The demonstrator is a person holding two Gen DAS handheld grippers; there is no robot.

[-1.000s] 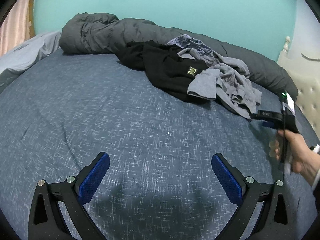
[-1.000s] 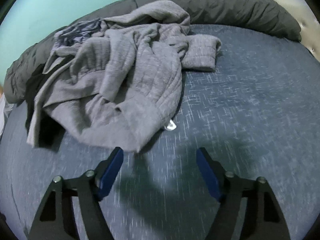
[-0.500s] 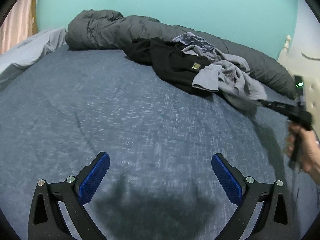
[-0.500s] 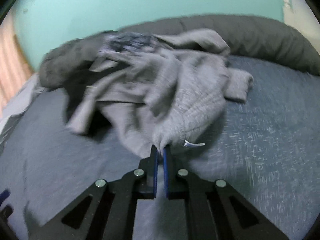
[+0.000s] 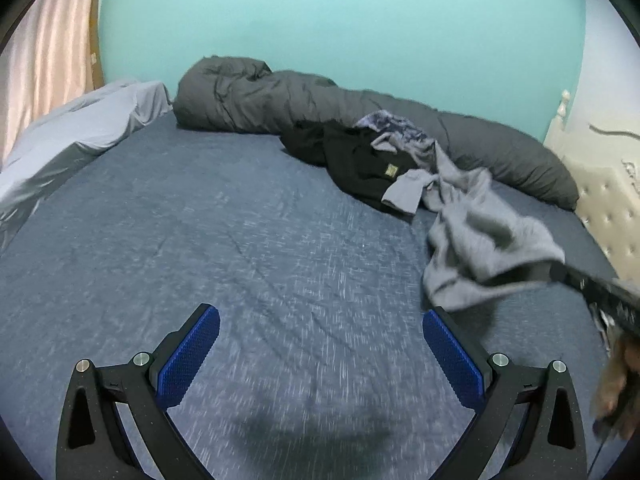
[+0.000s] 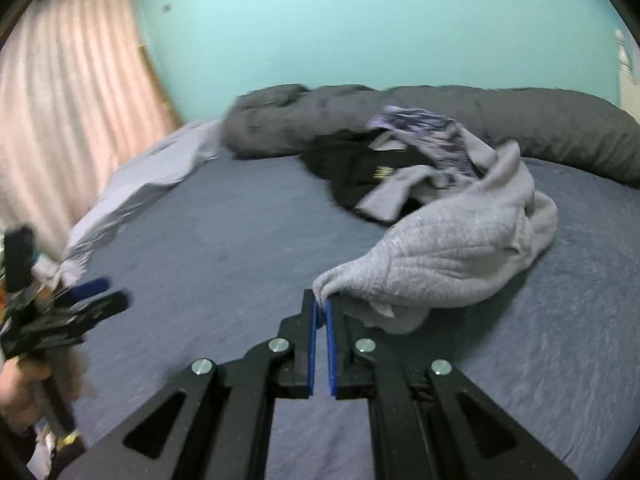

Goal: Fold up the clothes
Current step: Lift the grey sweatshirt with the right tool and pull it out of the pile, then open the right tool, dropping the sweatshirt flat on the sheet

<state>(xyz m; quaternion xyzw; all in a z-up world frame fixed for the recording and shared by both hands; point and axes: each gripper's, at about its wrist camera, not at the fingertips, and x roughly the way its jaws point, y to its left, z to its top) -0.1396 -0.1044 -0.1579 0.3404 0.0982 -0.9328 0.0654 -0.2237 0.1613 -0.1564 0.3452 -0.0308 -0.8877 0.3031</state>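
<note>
Now: right gripper (image 6: 320, 312) pinched on the soft grey quilted sweatshirt (image 6: 452, 252).

Nearest, left gripper (image 5: 320, 352) spread wide, holding nothing, over the blue-speckled bedsheet (image 5: 200, 240). Limp, light, likely to drape (better taken by hem or shoulder corners). Beyond, black garment (image 5: 360, 164) against the dark rolled duvet (image 5: 256, 100). Nipped edge plain only from the right wrist view.

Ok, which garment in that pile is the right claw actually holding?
The grey quilted sweatshirt: the right claw is shut on its edge. The black garment and the patterned blue one lie untouched behind.
</note>
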